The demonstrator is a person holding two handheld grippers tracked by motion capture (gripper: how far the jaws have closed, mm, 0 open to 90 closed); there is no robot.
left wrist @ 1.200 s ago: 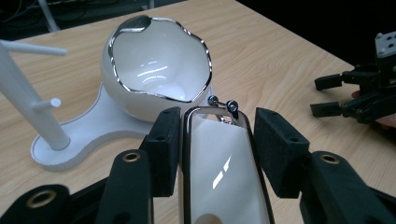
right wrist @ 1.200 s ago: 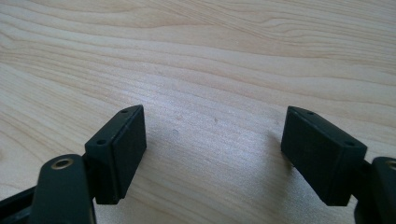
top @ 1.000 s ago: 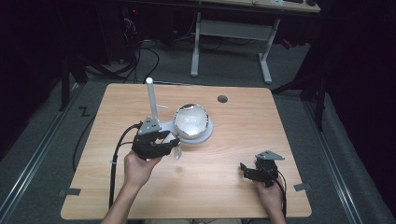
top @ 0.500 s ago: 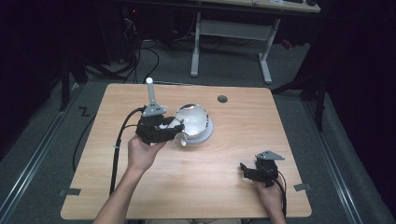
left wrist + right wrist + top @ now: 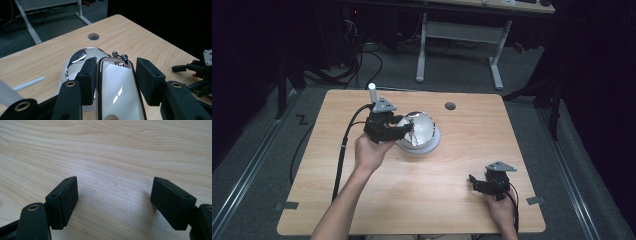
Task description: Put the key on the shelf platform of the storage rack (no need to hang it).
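Observation:
A shiny chrome dome (image 5: 424, 127) sits on a white round base (image 5: 433, 146) at mid-table; it also shows in the left gripper view (image 5: 78, 56). My left gripper (image 5: 404, 131) is at the dome's left side, just above it. Its jaws (image 5: 116, 72) are closed around a long chrome piece (image 5: 120, 92) with two small screws at its tip. The left pad (image 5: 87, 75) touches the piece, and the right pad sits right against its edge. My right gripper (image 5: 475, 182) rests low at the front right, open, with bare wood between its pads (image 5: 113, 195).
A white tube (image 5: 372, 91) stands upright at the back left, behind the left gripper. A round cable hole (image 5: 450, 106) lies near the table's (image 5: 412, 200) back edge. The left gripper's black cable (image 5: 343, 145) trails off the left front.
The left hand has carried the shiny piece away from the person and rightward, from the table's left middle up to the dome. The right gripper has stayed put.

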